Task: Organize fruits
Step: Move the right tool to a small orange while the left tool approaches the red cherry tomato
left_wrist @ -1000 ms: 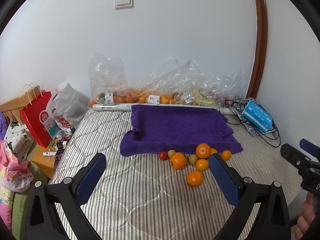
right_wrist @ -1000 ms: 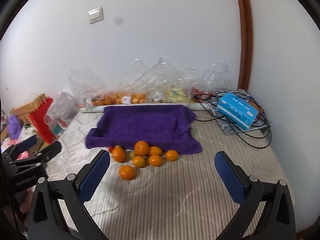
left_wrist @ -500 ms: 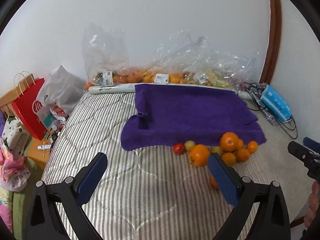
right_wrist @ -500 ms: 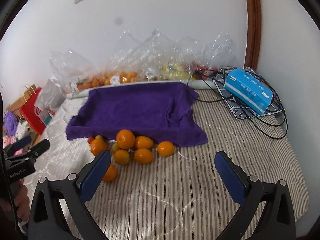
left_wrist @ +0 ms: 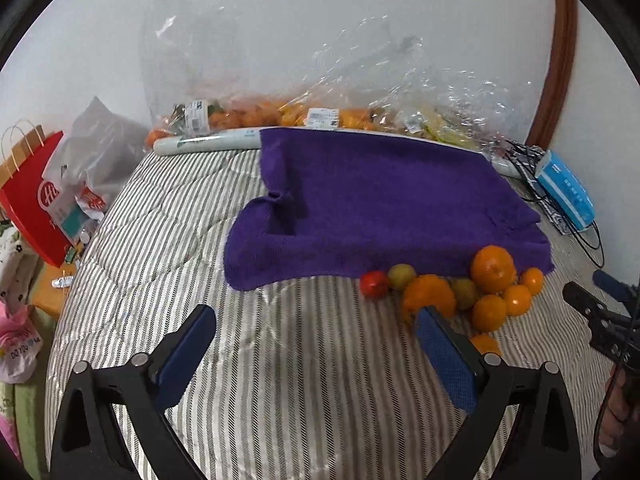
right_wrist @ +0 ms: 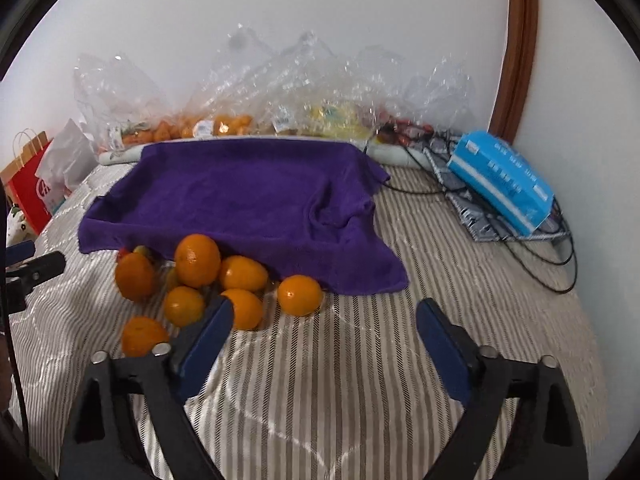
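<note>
Both tongs had descended toward the striped mattress [left_wrist: 168, 240] since the earlier frames, so the fruit pile [right_wrist: 208, 280] appeared larger and nearer in each view; no fruit had shifted; nothing was lifted.

Left gripper [left_wrist: 316, 344] stood wide, nothing between its pads; bare mattress lay directly ahead of it; the red fruit [left_wrist: 374, 283] and the yellow-green fruit [left_wrist: 402, 275] lay beyond and right of its centre; the nearest orange [left_wrist: 430, 294] sat just past its right pad, contact not determinable.

Right gripper [right_wrist: 324, 328] had just been closing to a narrower gap, yet remained open with nothing gripped; most oranges lay ahead and left of its left pad; one orange [right_wrist: 300, 294], ahead between the pads and slightly left, was the likeliest target.

Purple towel [right_wrist: 248, 200] lay beyond the pile, its near hem touching the rear fruits; bagged fruit [right_wrist: 224, 124] lay along the wall behind.

Assessment: approach under way; sorting not yet begun; all loose fruit remained on the mattress at the hem.
</note>
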A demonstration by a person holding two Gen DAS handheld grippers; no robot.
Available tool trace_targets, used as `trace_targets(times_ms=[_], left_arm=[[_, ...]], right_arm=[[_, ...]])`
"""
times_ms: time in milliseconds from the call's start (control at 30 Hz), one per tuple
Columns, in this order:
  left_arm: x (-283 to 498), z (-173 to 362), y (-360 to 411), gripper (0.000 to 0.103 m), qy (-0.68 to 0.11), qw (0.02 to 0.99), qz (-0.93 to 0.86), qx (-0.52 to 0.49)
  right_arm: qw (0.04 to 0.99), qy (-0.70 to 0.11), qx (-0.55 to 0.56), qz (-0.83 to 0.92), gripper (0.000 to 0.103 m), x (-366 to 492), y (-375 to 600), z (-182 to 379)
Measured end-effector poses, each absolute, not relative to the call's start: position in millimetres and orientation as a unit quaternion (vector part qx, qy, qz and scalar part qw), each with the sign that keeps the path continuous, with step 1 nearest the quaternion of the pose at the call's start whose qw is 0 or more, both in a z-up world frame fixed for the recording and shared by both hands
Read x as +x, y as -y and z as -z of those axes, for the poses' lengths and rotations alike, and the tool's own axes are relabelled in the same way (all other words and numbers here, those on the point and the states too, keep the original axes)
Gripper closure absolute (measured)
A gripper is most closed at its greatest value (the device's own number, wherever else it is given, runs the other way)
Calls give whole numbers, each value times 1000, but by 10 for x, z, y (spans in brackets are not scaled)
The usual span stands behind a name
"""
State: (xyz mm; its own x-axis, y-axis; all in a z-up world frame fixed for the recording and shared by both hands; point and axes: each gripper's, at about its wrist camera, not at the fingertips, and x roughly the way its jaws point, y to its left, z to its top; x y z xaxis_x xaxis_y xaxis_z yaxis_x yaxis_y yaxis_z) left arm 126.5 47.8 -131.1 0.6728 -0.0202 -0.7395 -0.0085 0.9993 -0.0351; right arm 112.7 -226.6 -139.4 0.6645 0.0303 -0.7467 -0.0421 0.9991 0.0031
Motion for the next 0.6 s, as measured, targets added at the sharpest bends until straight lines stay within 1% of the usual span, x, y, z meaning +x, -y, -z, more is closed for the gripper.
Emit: trace_targets(times_ms=[67,233,333,367,400,467,600], left_arm=[[1298,1356,-528,7,-406,913,2,-24],[1368,1447,-661,7,-410,911,1,-36],[1401,1482,-686,7,-414,910,3,-40],[1408,1493,-685,7,-414,909,3,-40],[1411,1506,-686,7,-414,910,5,-40],[1424,1517,-682,7,-413,910,10,-40],[1440,1550,-672,9,-415,909,14,-38]], right_arm=[[906,-421,6,-28,39,1226,2280,1488],[896,-442,27,-40,48,1434,2282,1704],[891,-450,31,-49,49,1516,2243,1788],[890,-452,28,-49,51,1539,2225,1815],[889,-454,26,-50,53,1555,2211,1834],[886,-460,26,-52,63,1597,2193,1888],[883,-465,34,-54,65,1624,2214,1946]])
